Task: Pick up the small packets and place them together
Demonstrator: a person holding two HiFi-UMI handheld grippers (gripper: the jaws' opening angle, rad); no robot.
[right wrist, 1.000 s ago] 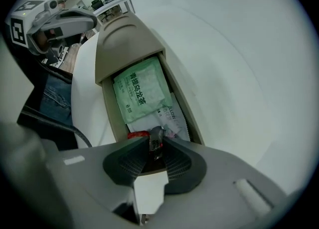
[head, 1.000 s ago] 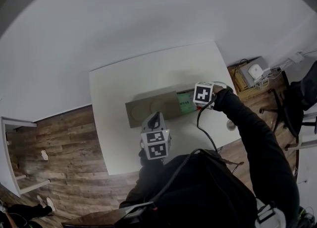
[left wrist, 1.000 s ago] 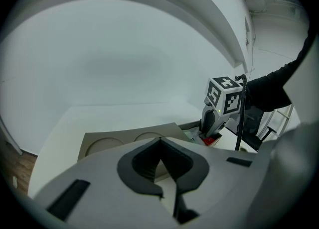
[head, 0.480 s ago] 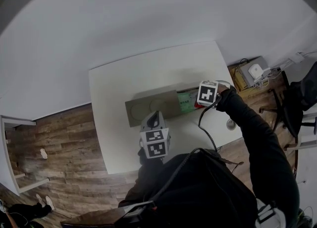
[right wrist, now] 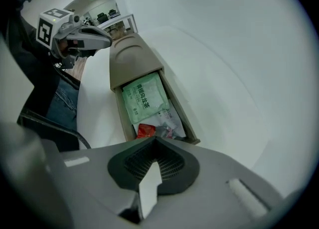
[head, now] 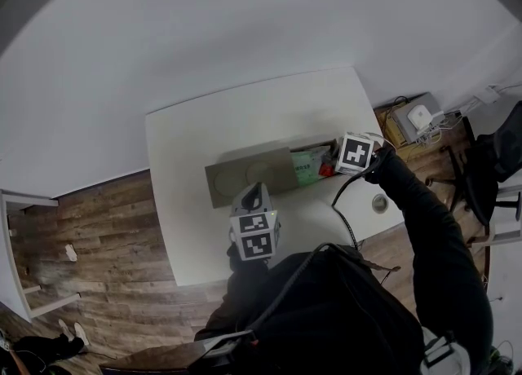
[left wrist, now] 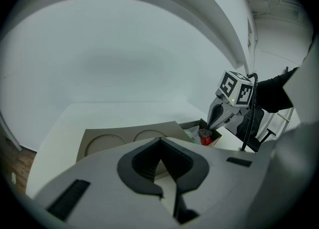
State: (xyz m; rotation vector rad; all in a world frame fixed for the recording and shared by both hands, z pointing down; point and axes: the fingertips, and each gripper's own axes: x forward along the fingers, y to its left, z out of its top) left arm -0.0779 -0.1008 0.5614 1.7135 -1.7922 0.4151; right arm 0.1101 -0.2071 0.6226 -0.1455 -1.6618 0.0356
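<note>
Smooth matt white table, matt brown tray, probably cardboard, glossy green packet, wood-grain plank floor

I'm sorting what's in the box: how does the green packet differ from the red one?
The green packet is far larger than the red packet. The green packet lies flat with its print up; the red packet looks crumpled. The green packet lies next to the covered part of the box; the red packet sits at the open end. Both lie in the same open compartment.
</note>
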